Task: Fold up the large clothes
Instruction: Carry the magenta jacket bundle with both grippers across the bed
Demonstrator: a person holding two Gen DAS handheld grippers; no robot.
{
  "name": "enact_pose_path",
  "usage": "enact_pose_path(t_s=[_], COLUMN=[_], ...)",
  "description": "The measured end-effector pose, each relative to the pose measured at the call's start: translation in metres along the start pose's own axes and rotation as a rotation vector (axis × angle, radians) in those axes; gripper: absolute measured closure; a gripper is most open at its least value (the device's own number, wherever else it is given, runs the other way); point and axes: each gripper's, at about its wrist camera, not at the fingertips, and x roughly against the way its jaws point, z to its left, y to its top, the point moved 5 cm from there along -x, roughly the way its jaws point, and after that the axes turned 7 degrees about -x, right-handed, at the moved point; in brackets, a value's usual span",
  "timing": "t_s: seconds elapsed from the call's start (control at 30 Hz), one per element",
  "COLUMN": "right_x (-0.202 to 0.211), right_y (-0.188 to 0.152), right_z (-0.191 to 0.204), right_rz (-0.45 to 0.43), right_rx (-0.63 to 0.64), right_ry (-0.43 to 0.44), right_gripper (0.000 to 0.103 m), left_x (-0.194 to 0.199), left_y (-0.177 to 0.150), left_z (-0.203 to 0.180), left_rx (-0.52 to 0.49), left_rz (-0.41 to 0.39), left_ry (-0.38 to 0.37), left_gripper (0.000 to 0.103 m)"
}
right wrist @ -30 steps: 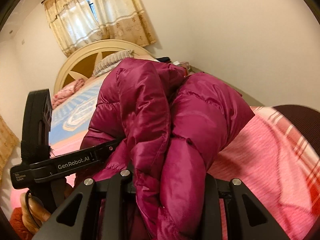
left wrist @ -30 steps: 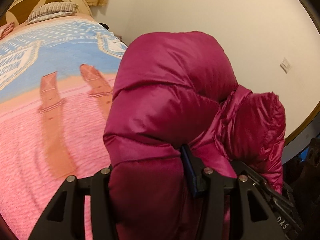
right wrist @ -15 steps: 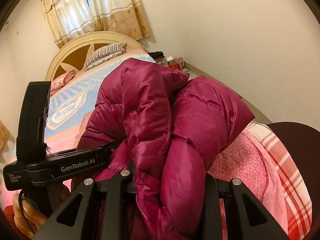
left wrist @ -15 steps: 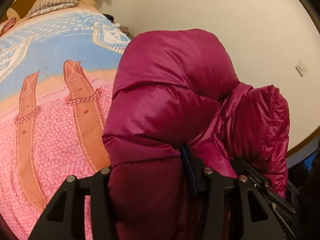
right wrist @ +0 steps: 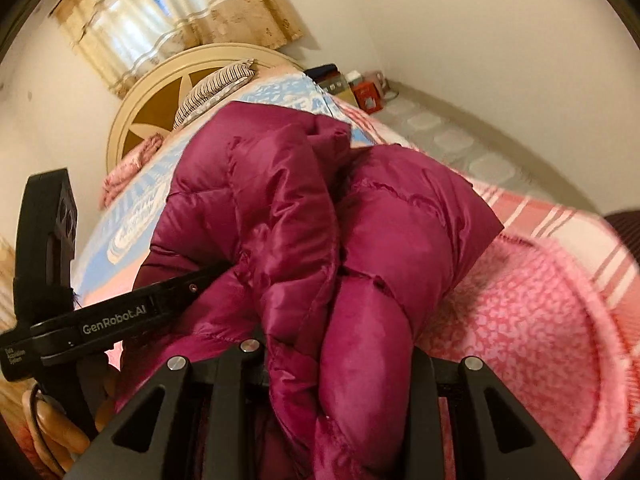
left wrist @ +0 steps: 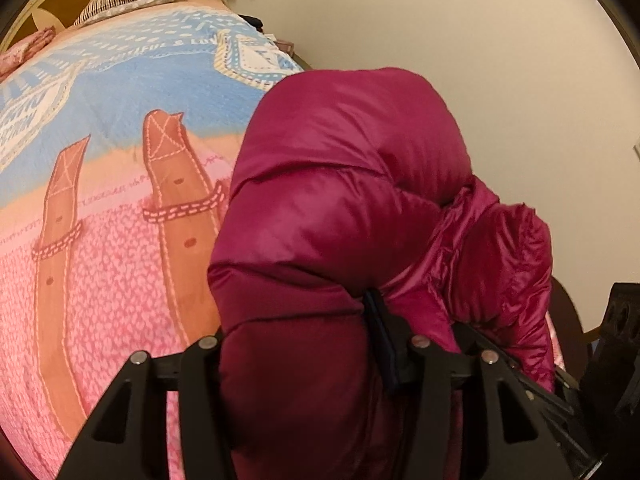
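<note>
Left wrist view, left gripper (left wrist: 312, 360) jaws opening around magenta puffer jacket (left wrist: 344, 208), right gripper (right wrist: 340, 368) clamped on jacket, above pink bedspread (left wrist: 100, 280)

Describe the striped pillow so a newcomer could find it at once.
Start at the cream headboard at the bed's far end. The pillow leans against it, above the blue blanket. Its thin dark stripes distinguish it from the pink floral fabric nearby.
</note>
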Motion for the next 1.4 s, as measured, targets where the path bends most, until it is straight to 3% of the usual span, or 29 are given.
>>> enact_pose_path(t_s=[0.2,0.37,0.63,0.8,1.17,1.4], right_x=[-0.013,-0.016,-0.016,-0.014,-0.013,-0.004], right_y=[0.001,0.0,0.001,0.0,0.001,-0.006], right_z=[-0.016,-0.012,-0.01,-0.01,-0.01,-0.008], right_rz=[0.023,0.03,0.032,0.044,0.018,-0.007], right_rx=[-0.093,-0.059,-0.041,-0.031,-0.036,-0.034], right_ry=[0.076,0.005,-0.02,-0.033,-0.081,-0.115], right_gripper=[0.073,0.073,0.073,0.072,0.07,0.064], left_x=[-0.016,-0.027,-0.035,-0.038,-0.038,-0.036], left_y=[0.001,0.009,0.01,0.008,0.002,-0.004], left_z=[0.003,0.002,0.009,0.006,-0.008,-0.012], left_rx=[0.0,-0.037,-0.062,-0.086,-0.141,-0.174], left_rz=[0.01,0.012,-0.004,-0.003,-0.031,-0.041], left_ry=[0.051,0.102,0.122,0.166,0.246,0.238], left_gripper=[0.033,0.03,0.023,0.012,0.009,0.009])
